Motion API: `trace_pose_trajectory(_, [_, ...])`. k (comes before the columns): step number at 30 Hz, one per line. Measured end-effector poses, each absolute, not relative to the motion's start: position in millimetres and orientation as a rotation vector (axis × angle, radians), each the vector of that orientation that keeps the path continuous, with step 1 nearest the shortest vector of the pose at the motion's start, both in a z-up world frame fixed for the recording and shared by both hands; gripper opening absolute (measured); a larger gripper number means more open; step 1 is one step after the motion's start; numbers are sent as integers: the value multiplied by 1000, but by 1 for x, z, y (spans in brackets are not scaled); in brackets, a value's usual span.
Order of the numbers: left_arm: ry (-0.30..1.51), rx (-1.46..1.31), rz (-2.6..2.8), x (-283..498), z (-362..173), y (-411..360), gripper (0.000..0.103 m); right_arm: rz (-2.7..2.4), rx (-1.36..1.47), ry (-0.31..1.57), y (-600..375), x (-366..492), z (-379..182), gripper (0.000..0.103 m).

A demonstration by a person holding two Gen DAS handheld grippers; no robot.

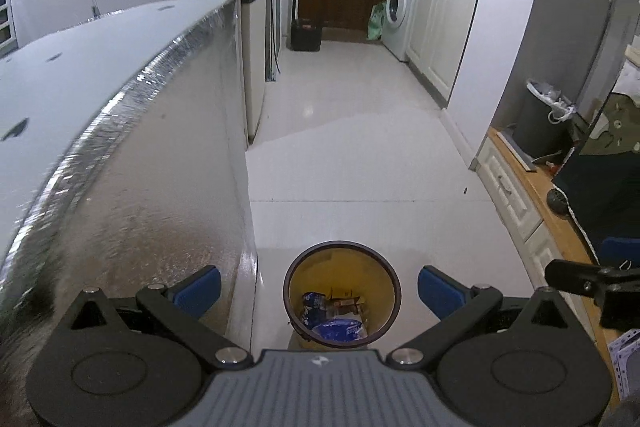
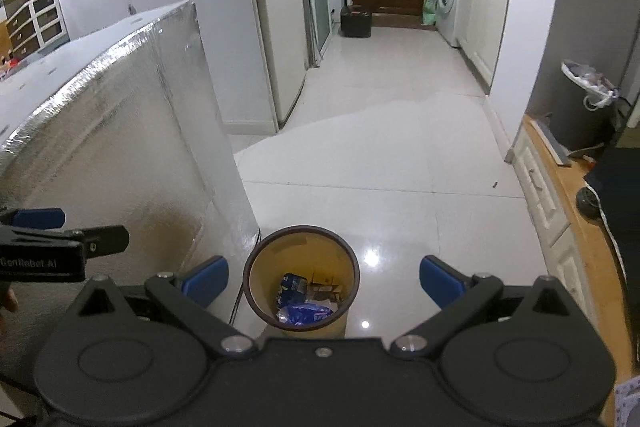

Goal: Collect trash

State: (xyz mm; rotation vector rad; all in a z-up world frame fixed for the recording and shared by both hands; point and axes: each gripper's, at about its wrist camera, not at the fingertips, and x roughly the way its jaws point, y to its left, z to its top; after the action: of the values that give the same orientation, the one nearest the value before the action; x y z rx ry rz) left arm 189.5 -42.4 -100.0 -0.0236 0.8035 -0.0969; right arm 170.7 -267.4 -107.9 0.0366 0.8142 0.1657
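Down at six o'clock, on the white floor (image 2: 360,163) beside the foil-wrapped block (image 2: 132,131), stands the yellow bin (image 2: 302,277) with blue wrappers (image 2: 304,313) and scraps already inside. Both the left gripper (image 1: 319,287) and the right gripper (image 2: 324,279) hang above it with jaws spread wide and holding nothing. No loose trash shows on the floor ahead, so I'd judge the next move is to look for more. Best swing wide and slow, keeping the two tools apart, since the left one sits close at nine o'clock of the right.
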Motion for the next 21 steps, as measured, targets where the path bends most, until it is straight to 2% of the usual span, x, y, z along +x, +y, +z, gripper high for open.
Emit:
trace_pose_trajectory(10, [740,-10,-114,148,-82,-28,103,116,48,728,-263,121,-76,103])
trace_pose_trajectory(21, [714,-3,-111,118,-81,-28,103,68,16,704,-265,87,-83,103])
